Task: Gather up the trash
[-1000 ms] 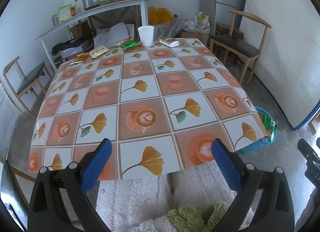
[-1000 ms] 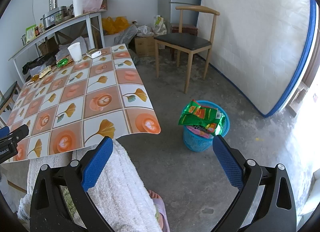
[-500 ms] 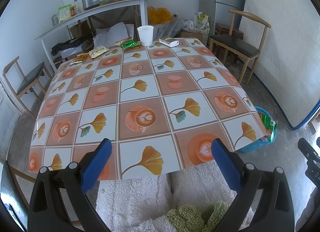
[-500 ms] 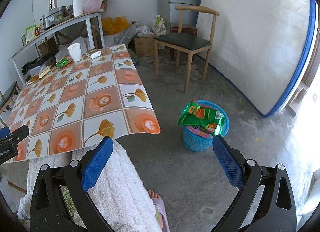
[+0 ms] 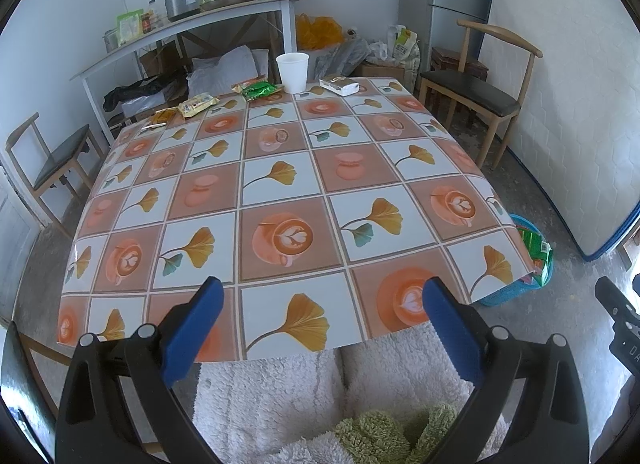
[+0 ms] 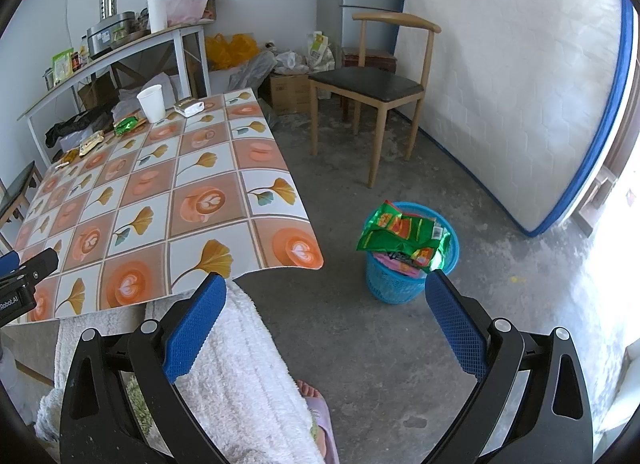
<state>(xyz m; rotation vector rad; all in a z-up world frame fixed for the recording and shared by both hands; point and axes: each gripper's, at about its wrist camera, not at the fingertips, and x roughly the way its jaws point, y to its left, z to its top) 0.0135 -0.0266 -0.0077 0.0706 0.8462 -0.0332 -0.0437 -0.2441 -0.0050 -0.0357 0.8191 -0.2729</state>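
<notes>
My left gripper (image 5: 320, 316) is open and empty over the near edge of the patterned table (image 5: 280, 199). At the table's far edge lie a white paper cup (image 5: 293, 72), a white packet (image 5: 339, 84), a green wrapper (image 5: 259, 90), a yellow wrapper (image 5: 197, 104) and smaller wrappers (image 5: 160, 119). My right gripper (image 6: 322, 312) is open and empty above the floor, near a blue bin (image 6: 404, 276) with a large green bag (image 6: 404, 234) lying across its top. The cup (image 6: 151, 103) and wrappers also show in the right wrist view.
Wooden chairs stand at the right (image 5: 476, 91) and left (image 5: 56, 159) of the table. A white shelf table (image 5: 180, 27) with pots stands behind, with bags under it. A white mattress (image 6: 520, 95) leans on the right wall. The person's white fleece-covered legs (image 6: 240, 368) are below.
</notes>
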